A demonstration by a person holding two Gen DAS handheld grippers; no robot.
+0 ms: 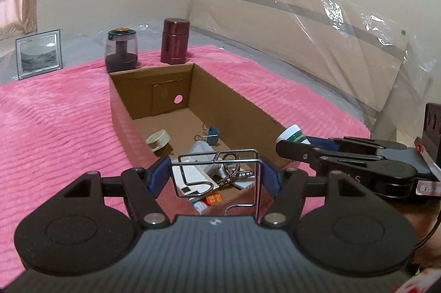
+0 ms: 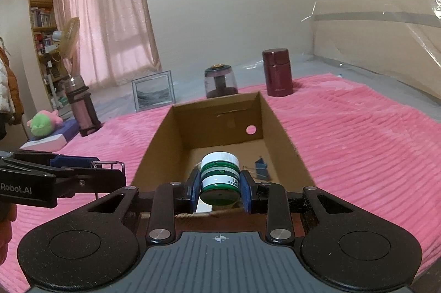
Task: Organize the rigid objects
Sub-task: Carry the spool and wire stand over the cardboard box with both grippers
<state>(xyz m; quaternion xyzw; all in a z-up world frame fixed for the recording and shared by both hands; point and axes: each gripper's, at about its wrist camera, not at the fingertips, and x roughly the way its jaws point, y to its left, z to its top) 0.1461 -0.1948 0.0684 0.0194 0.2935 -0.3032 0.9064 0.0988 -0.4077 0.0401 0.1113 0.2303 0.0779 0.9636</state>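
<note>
Pink ribbed blanket (image 2: 358,144) covers a bed, with a cream wall behind and pink curtains (image 2: 110,25) at the upper left of the right wrist view. An open cardboard box (image 2: 278,125) sits at centre frame, its long walls running away from the cameras, a round hole in its far wall. The right gripper (image 2: 220,187) is clamped on a small green jar (image 2: 220,177) with a white cap and white label band, tilted, cap pointing away, above the box's near end. The left gripper (image 1: 216,173) grips a bent silver wire rack (image 1: 217,174) between its blue pads (image 1: 158,174), over the near clutter in the box. The box's far half is bare floor; a blue binder clip (image 1: 212,134) and a white cord coil (image 1: 158,140) lie mid-box. Beyond the far wall stand a maroon flask (image 1: 175,42) and a clear-bodied grinder (image 1: 121,49).
</note>
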